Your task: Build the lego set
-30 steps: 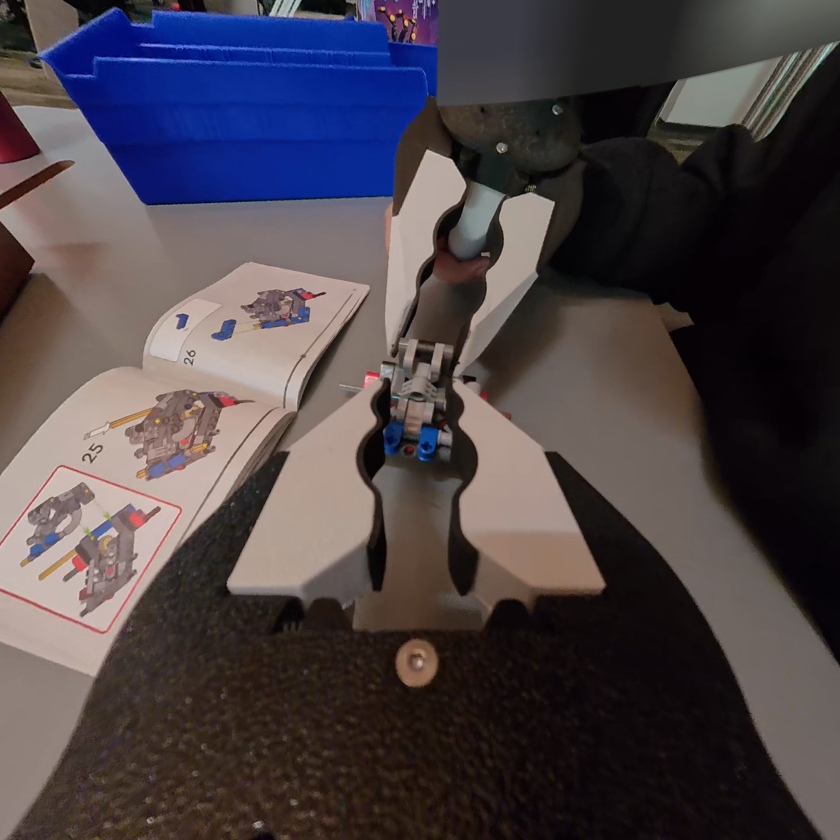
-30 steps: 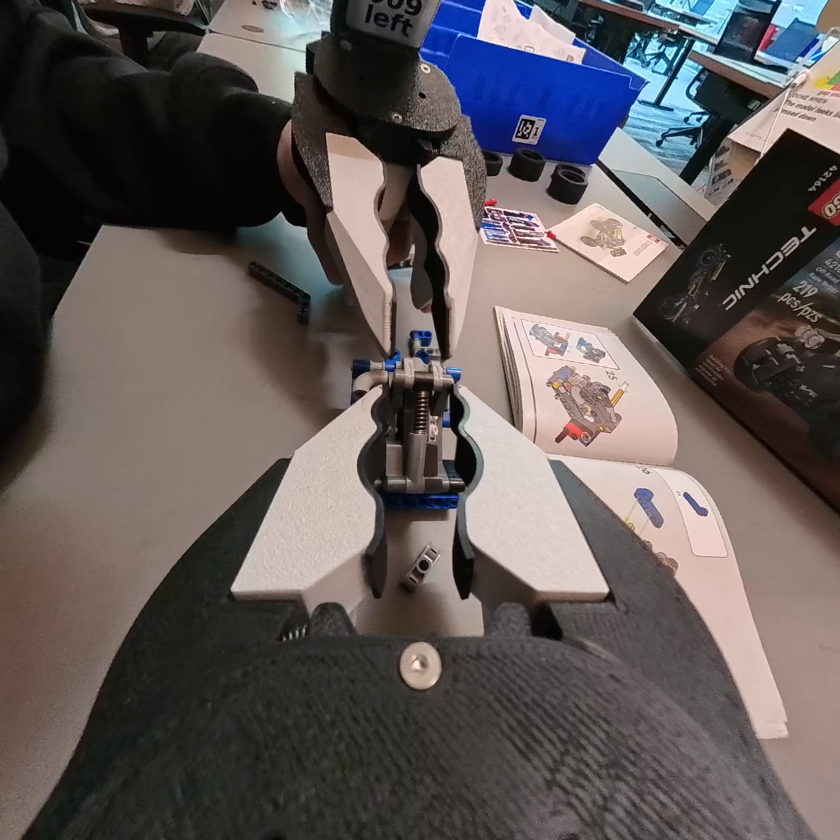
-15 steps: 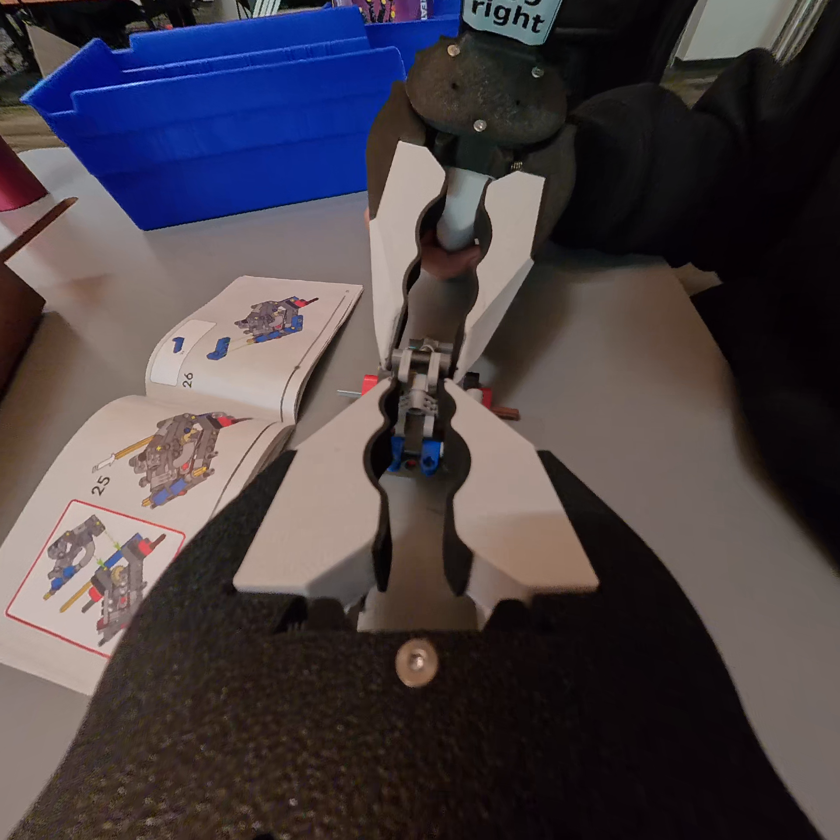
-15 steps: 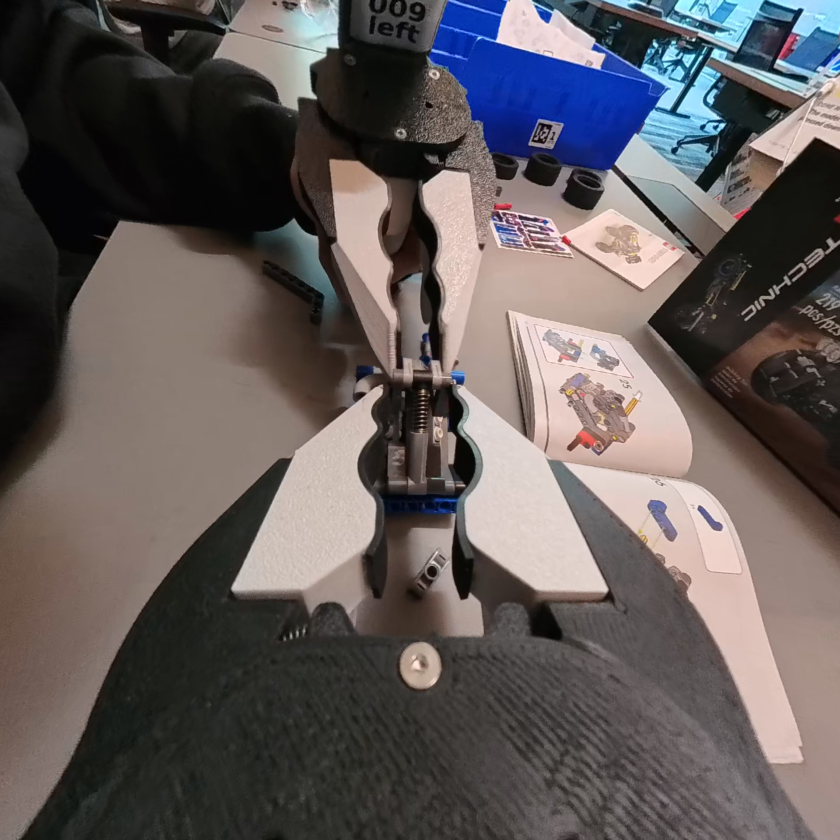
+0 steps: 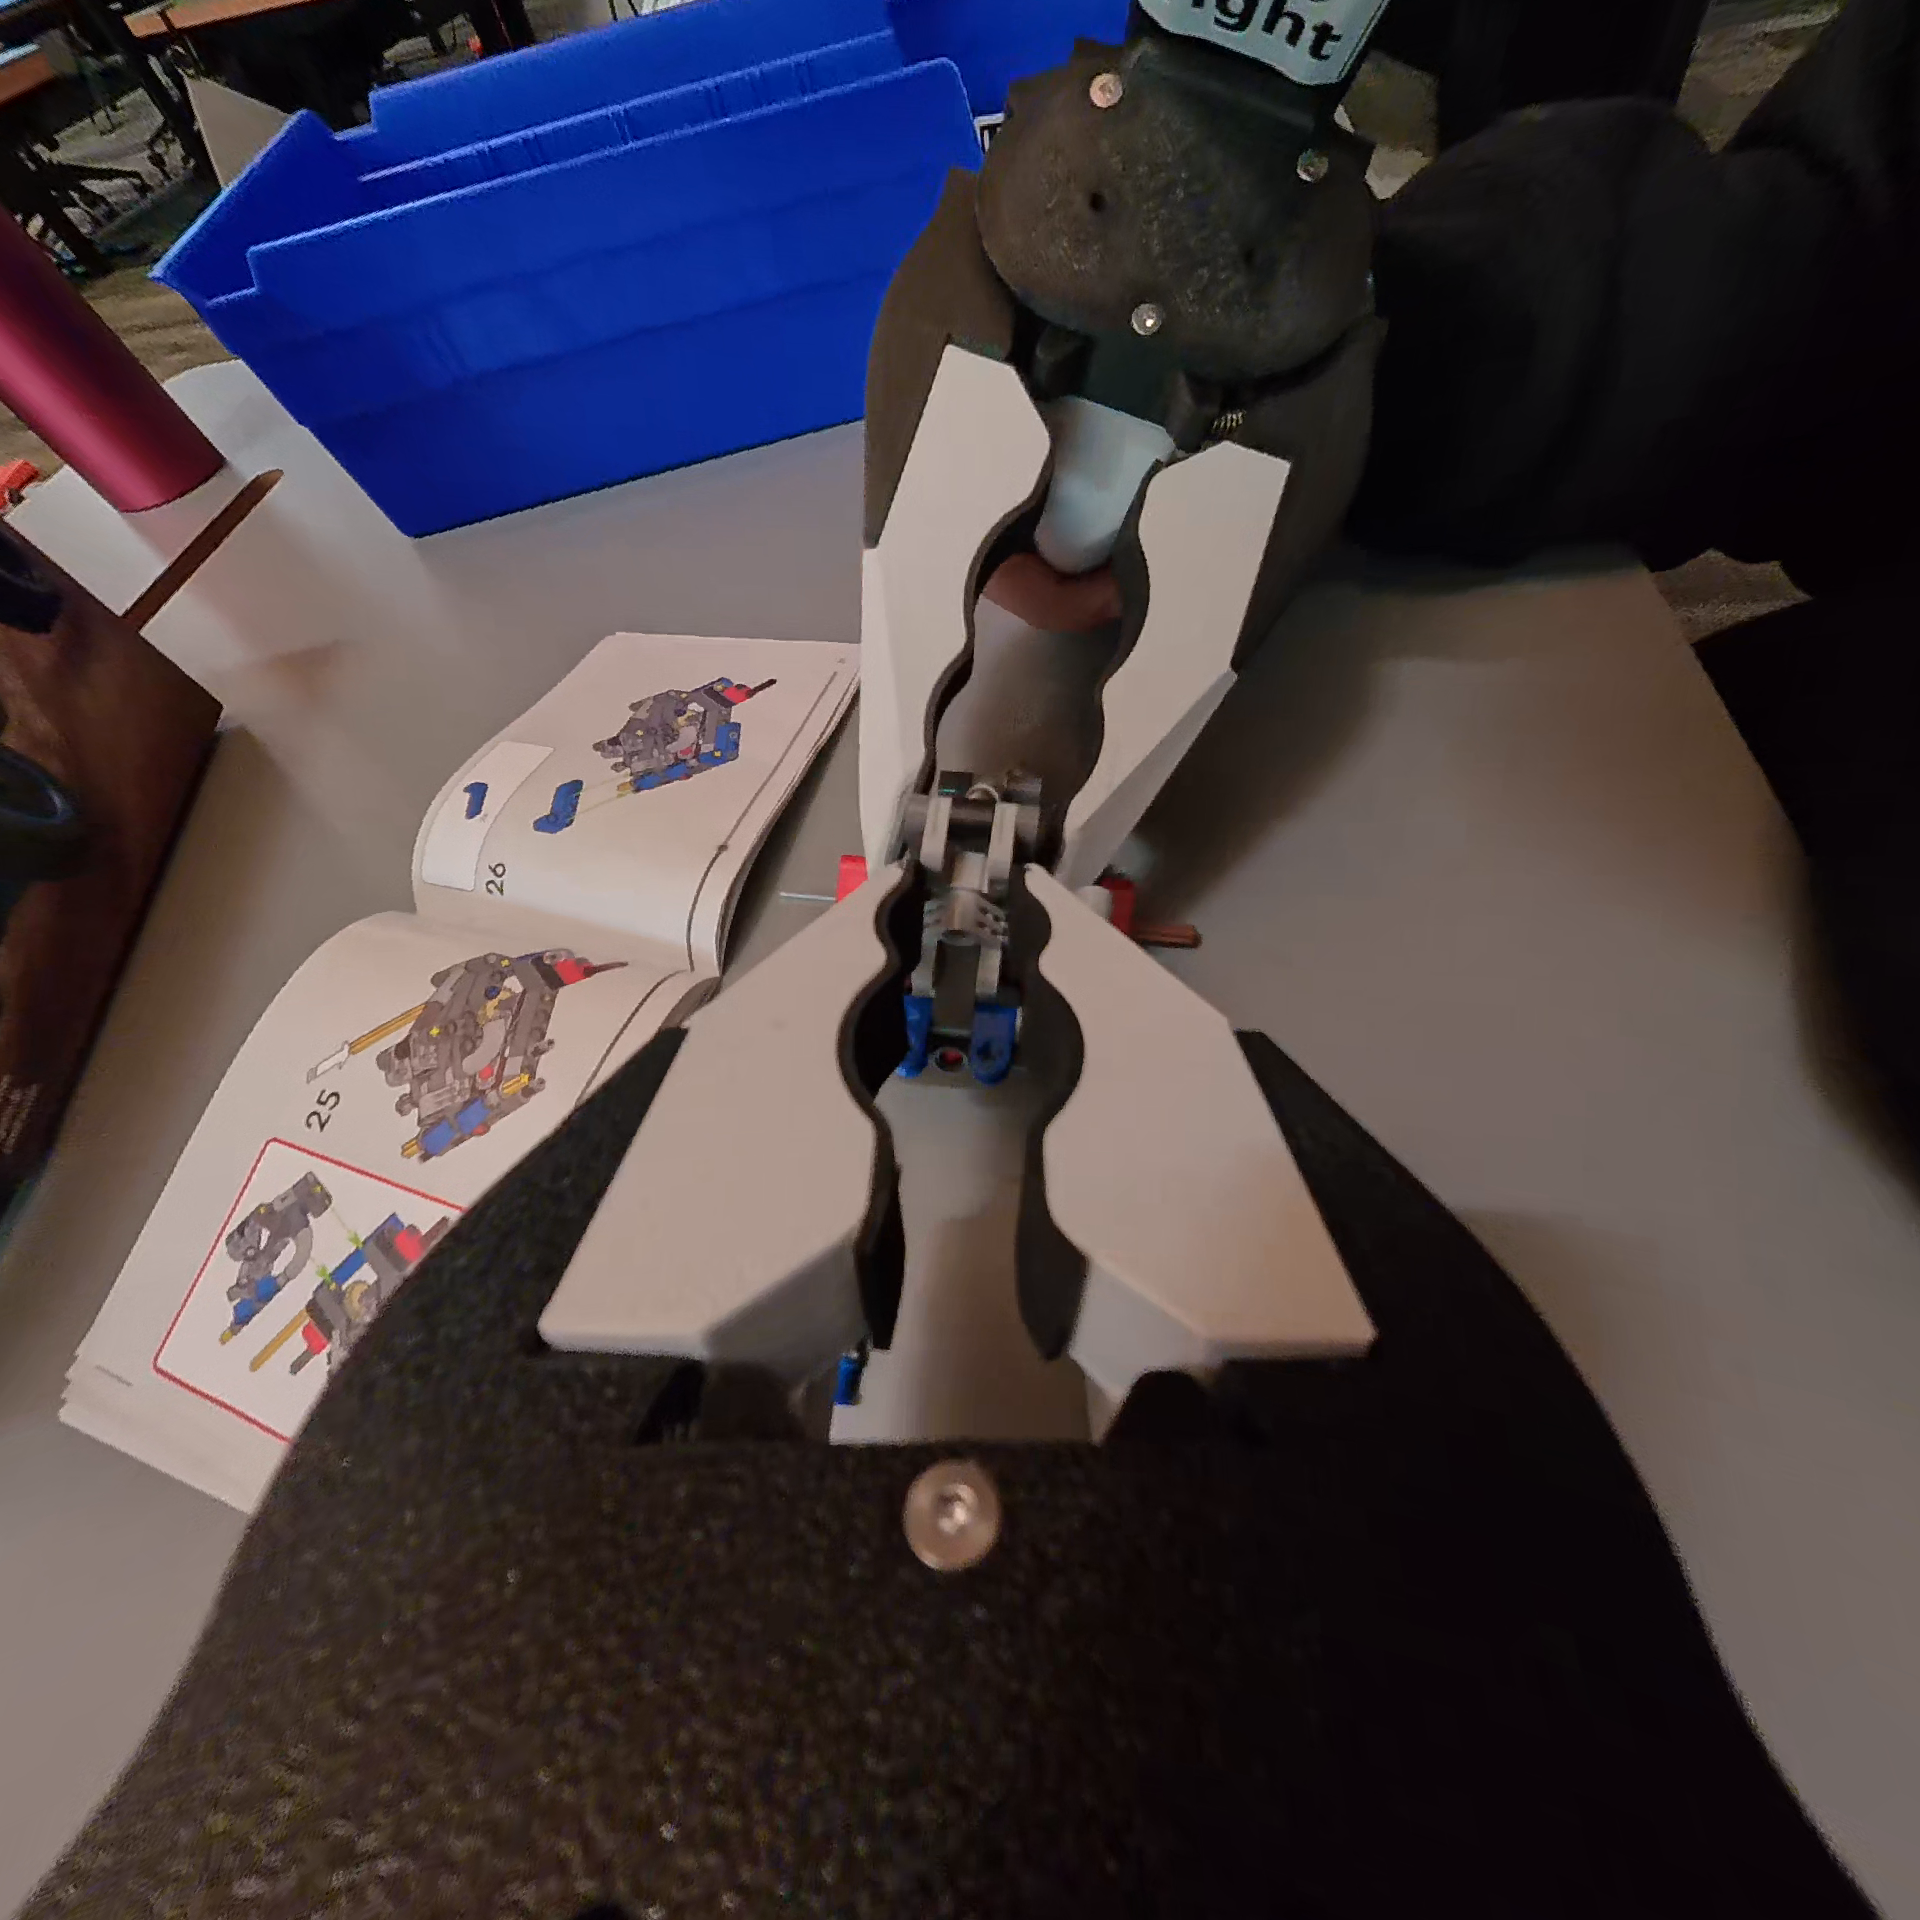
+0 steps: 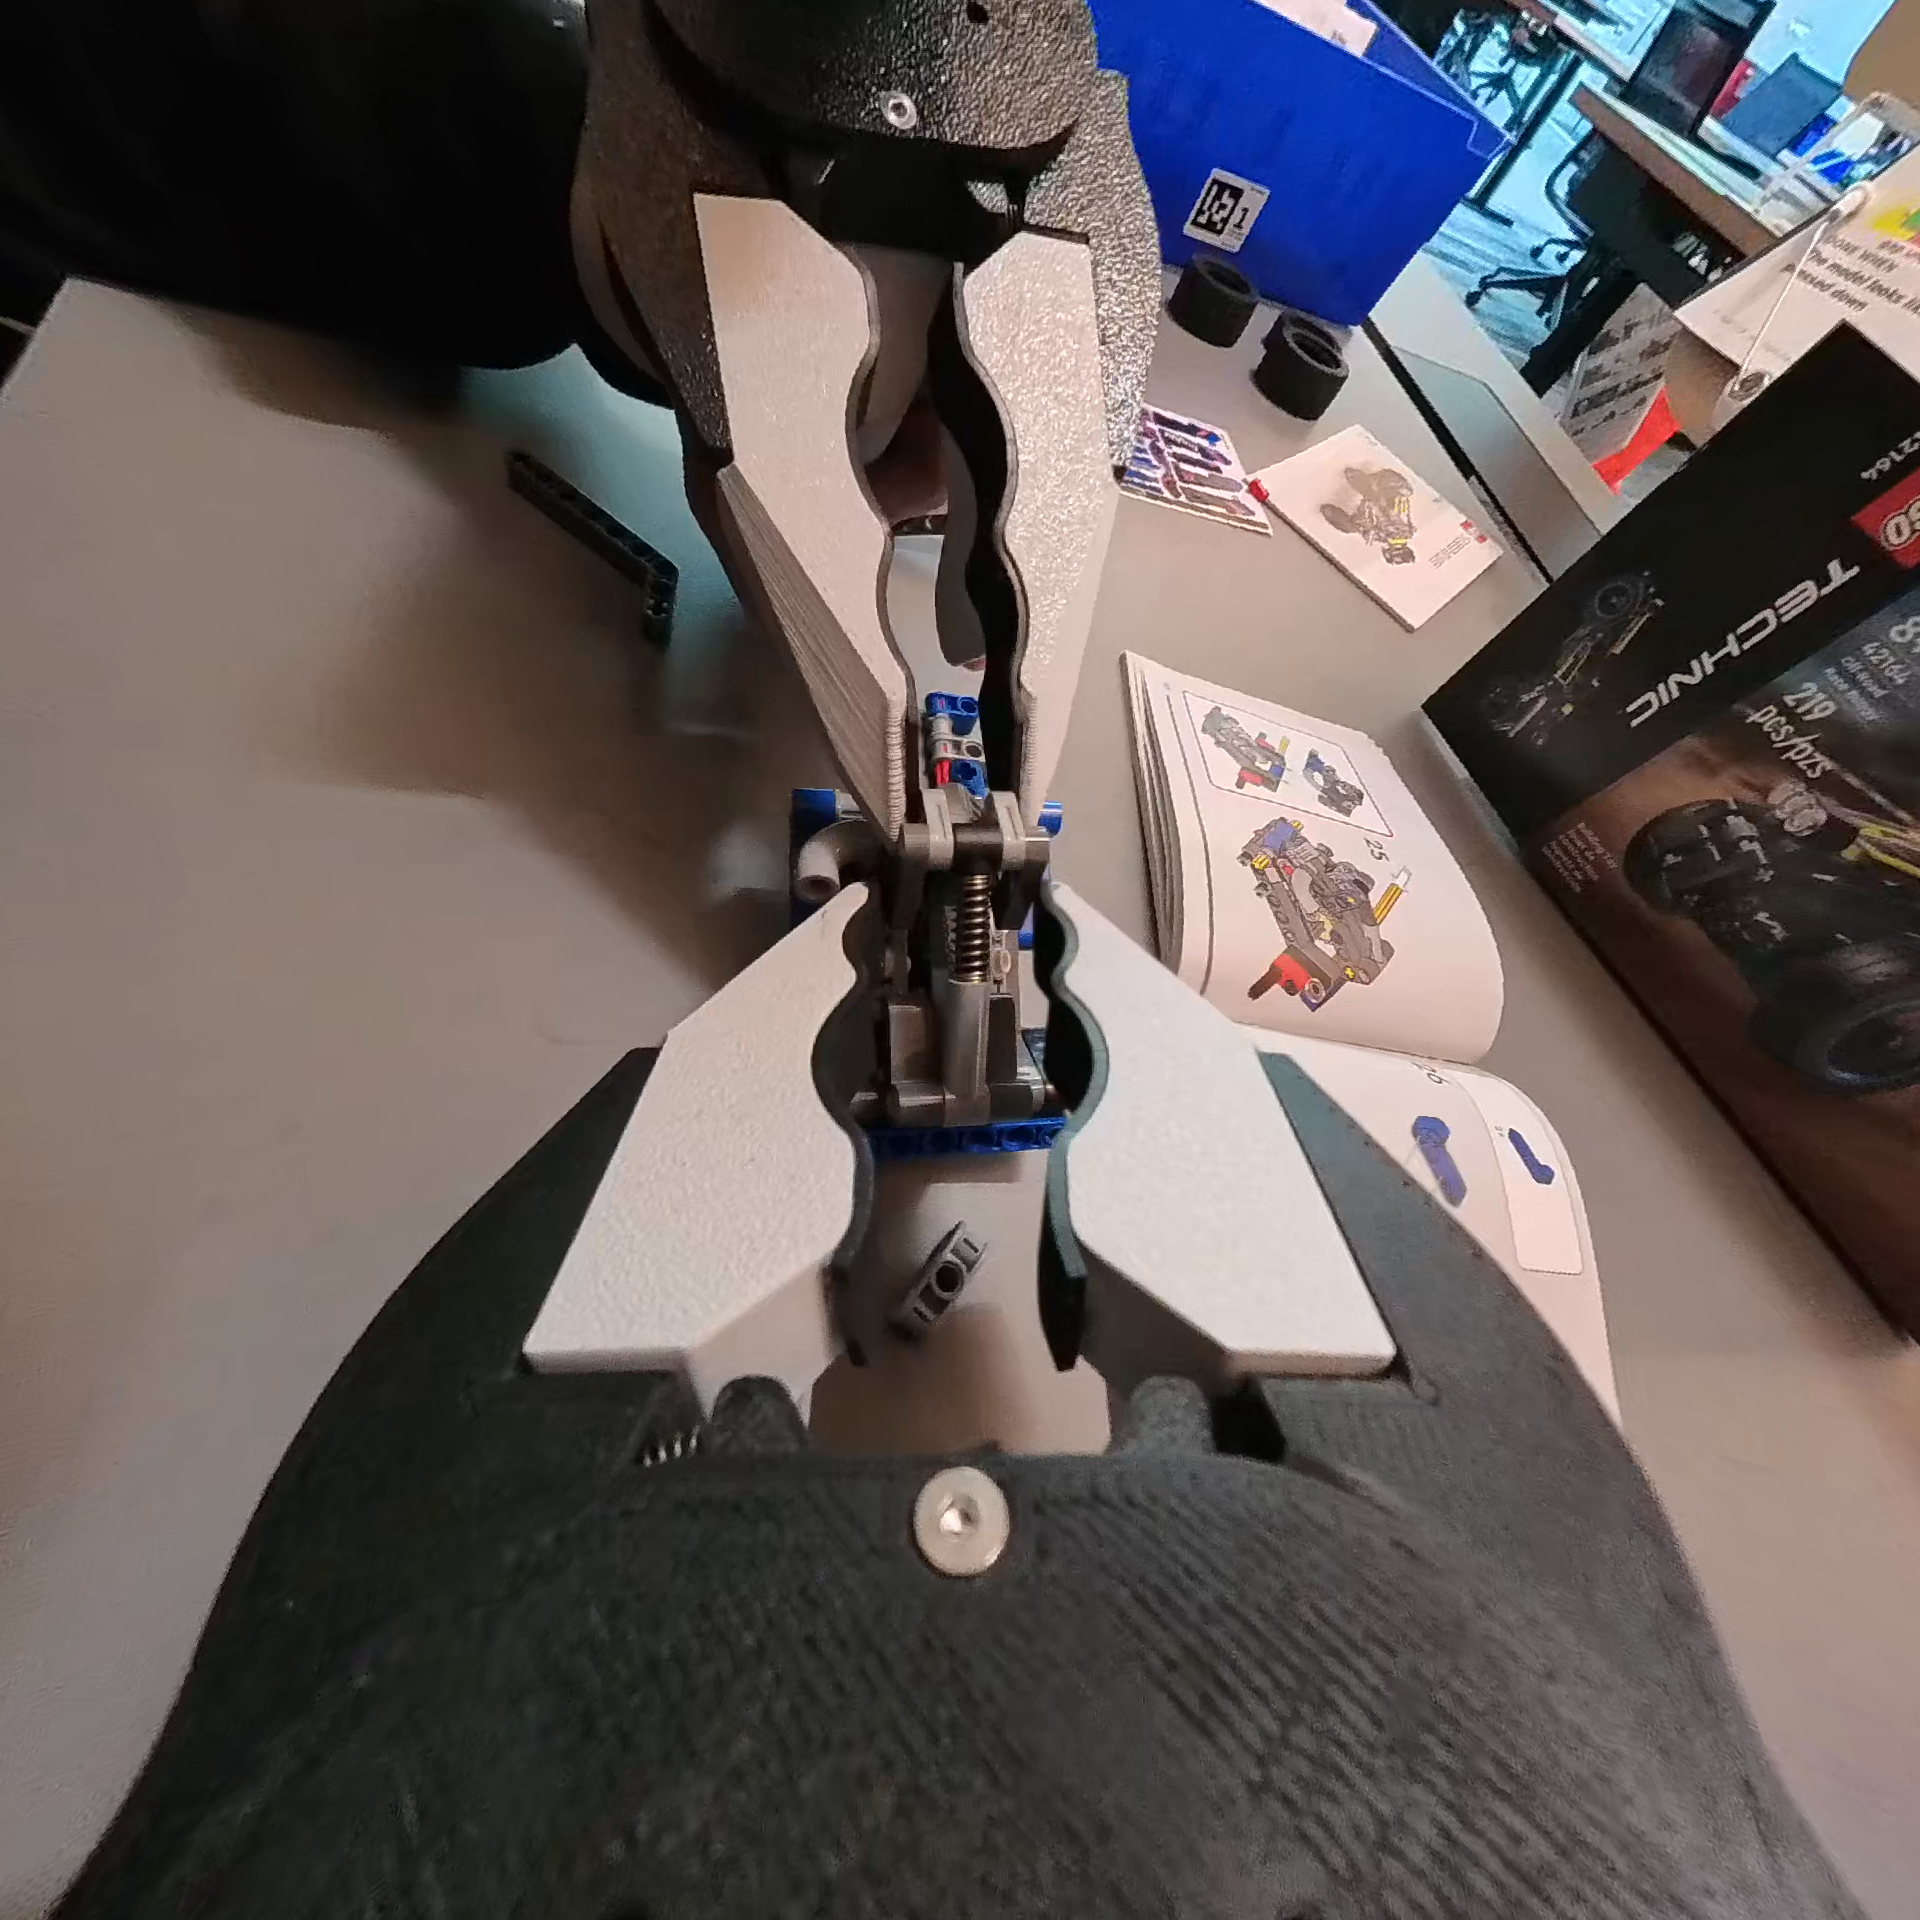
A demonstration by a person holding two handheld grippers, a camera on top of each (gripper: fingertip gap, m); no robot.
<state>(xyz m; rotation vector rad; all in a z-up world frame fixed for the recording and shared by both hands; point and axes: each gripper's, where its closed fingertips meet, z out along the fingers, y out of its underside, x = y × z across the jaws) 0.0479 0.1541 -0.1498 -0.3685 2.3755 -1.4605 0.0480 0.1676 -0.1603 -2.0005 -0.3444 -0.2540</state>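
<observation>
A small grey and blue lego assembly with a coil spring stands on the grey table. My right gripper is shut on its lower body. My left gripper faces it from the other side and is shut on the assembly's upper end. In the right wrist view the left gripper comes down from above onto the grey crossbar. In the left wrist view the right gripper reaches in from the far side. A hand and dark sleeve hold each gripper.
An open instruction booklet lies beside the assembly. A loose grey piece lies between my right fingers. A black beam, blue bins, two black tyres, a sticker sheet, a leaflet and the set's box lie around. My left and right fingertips are right by each other. The loose grey piece is about 7 cm from my right fingertips.
The left gripper has come down closer and narrowed its jaws onto the top of the assembly. The right gripper has kept its hold on the assembly.
</observation>
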